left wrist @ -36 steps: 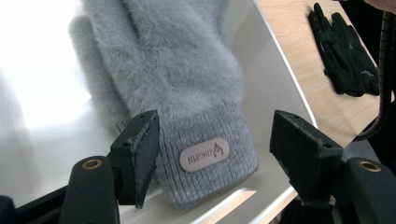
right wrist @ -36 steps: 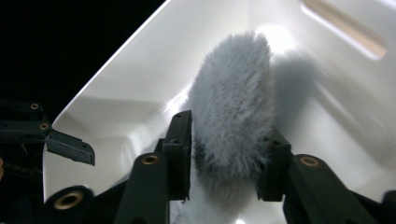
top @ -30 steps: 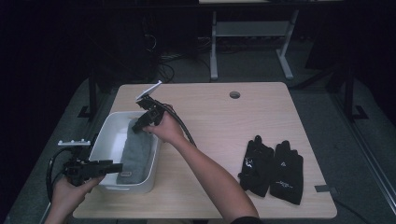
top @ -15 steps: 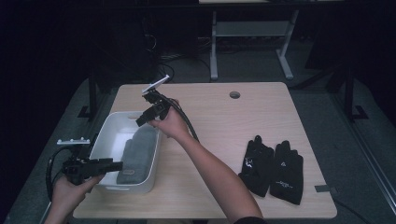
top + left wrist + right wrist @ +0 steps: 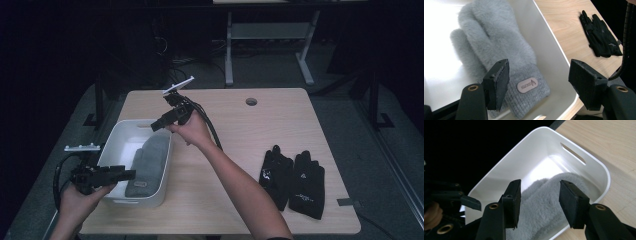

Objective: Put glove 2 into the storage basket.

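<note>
A grey mitten (image 5: 496,47) of long soft fur, with a ribbed knit cuff bearing a small oval label, lies flat inside the white bin (image 5: 112,145) on the table's (image 5: 240,130) left part. The right gripper (image 5: 539,202) hangs above the bin's far end, its jaws apart, just opening, with nothing between them. The left gripper (image 5: 537,87) is wide open over the cuff, clear of it.

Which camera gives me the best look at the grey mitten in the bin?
The left gripper view: the grey mitten lies close and almost whole, thumb, knit cuff and label patch included. The right gripper view shows only its fuzzy end between the jaws. The high view shows it small and dim in the white bin.
</note>
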Motion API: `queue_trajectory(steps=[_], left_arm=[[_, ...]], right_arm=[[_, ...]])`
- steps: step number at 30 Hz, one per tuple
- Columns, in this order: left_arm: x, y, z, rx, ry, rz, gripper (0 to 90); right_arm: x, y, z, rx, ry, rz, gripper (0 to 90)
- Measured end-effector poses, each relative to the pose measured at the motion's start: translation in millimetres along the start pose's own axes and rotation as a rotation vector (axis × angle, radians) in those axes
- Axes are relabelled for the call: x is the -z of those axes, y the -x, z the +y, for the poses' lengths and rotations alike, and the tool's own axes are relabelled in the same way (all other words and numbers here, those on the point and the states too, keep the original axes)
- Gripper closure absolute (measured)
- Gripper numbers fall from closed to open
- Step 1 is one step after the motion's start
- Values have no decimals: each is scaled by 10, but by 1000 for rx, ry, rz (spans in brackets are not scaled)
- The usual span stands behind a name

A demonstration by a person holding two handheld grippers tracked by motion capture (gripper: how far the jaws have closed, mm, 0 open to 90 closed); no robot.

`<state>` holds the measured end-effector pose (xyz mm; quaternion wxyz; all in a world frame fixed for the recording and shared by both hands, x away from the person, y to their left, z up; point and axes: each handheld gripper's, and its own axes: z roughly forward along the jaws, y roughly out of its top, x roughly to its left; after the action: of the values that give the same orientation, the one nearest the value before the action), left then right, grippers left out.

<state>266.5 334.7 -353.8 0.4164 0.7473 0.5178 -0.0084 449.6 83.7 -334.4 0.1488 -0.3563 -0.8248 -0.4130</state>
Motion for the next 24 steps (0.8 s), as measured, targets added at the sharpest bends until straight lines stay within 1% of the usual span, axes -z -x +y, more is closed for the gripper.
queue_trajectory(steps=[4, 7, 16, 18, 19, 21, 23, 24], left_arm=[[-26, 53, 30, -4, 0, -6, 327], [-42, 88, 56, -18, -1, -8, 326], [-101, 195, 136, -36, 5, -23, 319], [-122, 222, 150, -30, 6, -27, 318], [-132, 228, 157, -37, 7, -28, 317], [-150, 250, 168, -30, 14, -35, 315], [-166, 266, 183, -43, 8, -35, 311], [-179, 281, 188, -39, 11, -37, 310]], right_arm=[[77, 27, -45, -8, 16, 12, 512], [140, 52, -77, -10, 25, 18, 511], [347, 94, -145, -22, 59, 44, 494], [394, 108, -162, -22, 65, 47, 491], [420, 117, -172, -22, 67, 46, 488], [473, 140, -196, -26, 75, 52, 486], [522, 163, -220, -25, 82, 55, 483], [546, 173, -235, -27, 84, 55, 483]])
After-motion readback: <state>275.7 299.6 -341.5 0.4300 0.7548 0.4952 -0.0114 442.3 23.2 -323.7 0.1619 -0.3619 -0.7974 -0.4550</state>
